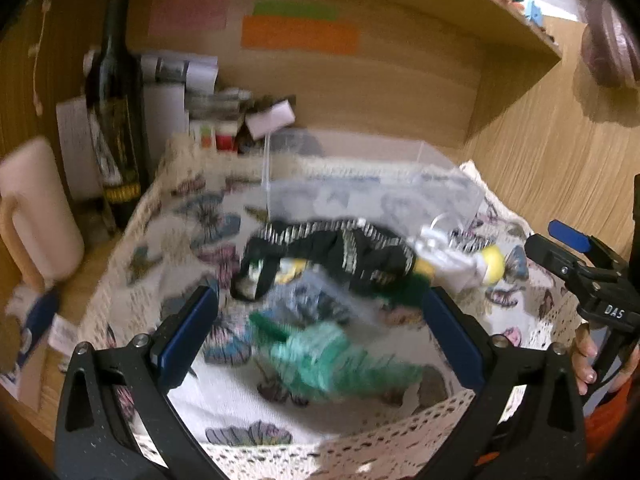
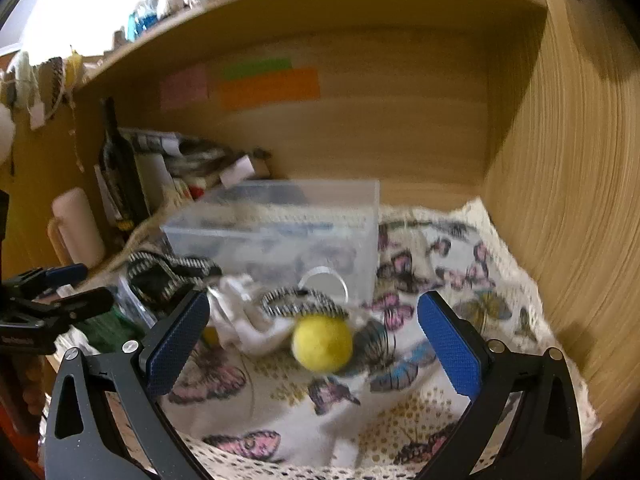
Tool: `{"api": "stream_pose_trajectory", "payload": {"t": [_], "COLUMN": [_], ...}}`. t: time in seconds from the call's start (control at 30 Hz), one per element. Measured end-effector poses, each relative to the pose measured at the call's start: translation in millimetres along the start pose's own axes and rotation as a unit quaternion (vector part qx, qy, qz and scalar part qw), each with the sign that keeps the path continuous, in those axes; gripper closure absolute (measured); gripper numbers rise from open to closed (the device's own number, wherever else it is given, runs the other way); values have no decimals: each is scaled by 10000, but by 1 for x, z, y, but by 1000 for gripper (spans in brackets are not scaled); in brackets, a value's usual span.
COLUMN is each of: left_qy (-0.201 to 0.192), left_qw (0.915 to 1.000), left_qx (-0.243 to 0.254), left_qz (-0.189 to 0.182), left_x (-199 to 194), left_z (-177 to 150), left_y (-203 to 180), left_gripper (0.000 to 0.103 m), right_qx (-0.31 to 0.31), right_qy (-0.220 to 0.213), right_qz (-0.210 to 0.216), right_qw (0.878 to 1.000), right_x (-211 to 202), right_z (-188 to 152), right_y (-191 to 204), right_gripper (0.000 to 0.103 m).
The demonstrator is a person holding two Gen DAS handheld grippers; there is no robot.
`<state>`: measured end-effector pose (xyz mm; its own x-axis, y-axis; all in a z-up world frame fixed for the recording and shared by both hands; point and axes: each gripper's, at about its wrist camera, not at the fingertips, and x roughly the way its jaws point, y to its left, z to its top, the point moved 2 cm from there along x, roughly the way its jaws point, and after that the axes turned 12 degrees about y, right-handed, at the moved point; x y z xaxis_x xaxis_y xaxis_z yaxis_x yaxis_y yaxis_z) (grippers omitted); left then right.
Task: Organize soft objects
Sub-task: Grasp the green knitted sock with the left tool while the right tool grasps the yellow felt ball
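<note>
Soft things lie in a heap on a butterfly-print cloth (image 1: 192, 208). In the left wrist view my left gripper (image 1: 320, 328) is open and empty, jaws either side of a green fluffy piece (image 1: 336, 356), with a black garment with silver trim (image 1: 340, 252) just beyond. A yellow ball (image 1: 494, 266) and white fabric (image 1: 448, 256) lie to the right. In the right wrist view my right gripper (image 2: 316, 344) is open and empty around the yellow ball (image 2: 322, 344), with white fabric (image 2: 248, 320) and the black garment (image 2: 168, 276) to its left. A clear plastic box (image 2: 280, 232) stands behind.
A dark bottle (image 1: 116, 120), papers and small boxes (image 1: 224, 116) stand at the back left inside the wooden desk nook. A cream jug (image 1: 36, 216) stands left of the cloth. The wooden side wall (image 2: 560, 200) rises on the right. Sticky notes (image 1: 300, 32) are on the back panel.
</note>
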<state>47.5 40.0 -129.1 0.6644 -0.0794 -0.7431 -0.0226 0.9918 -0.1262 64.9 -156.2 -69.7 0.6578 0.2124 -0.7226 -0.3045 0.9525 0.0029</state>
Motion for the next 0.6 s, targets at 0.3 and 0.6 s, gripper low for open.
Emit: {"api": "stream_pose_trajectory", "payload": {"t": [0.3,0.6], "left_qy": [330,441], "left_qw": [9991,9984], "left_qx": [-229,-60], "left_qz": [-100,-337], "left_x": [16,17], "left_z": [-22,-28], "left_y": [7,-1], "left_gripper": [4,51], "right_qx": [84,257], "right_qy": [553,754], "right_qz": [104,440], "right_qw": [9984,9958], "right_x": [25,38], "right_z": [-8,-6], "right_y": [-8,-12], "right_gripper": [23,67]}}
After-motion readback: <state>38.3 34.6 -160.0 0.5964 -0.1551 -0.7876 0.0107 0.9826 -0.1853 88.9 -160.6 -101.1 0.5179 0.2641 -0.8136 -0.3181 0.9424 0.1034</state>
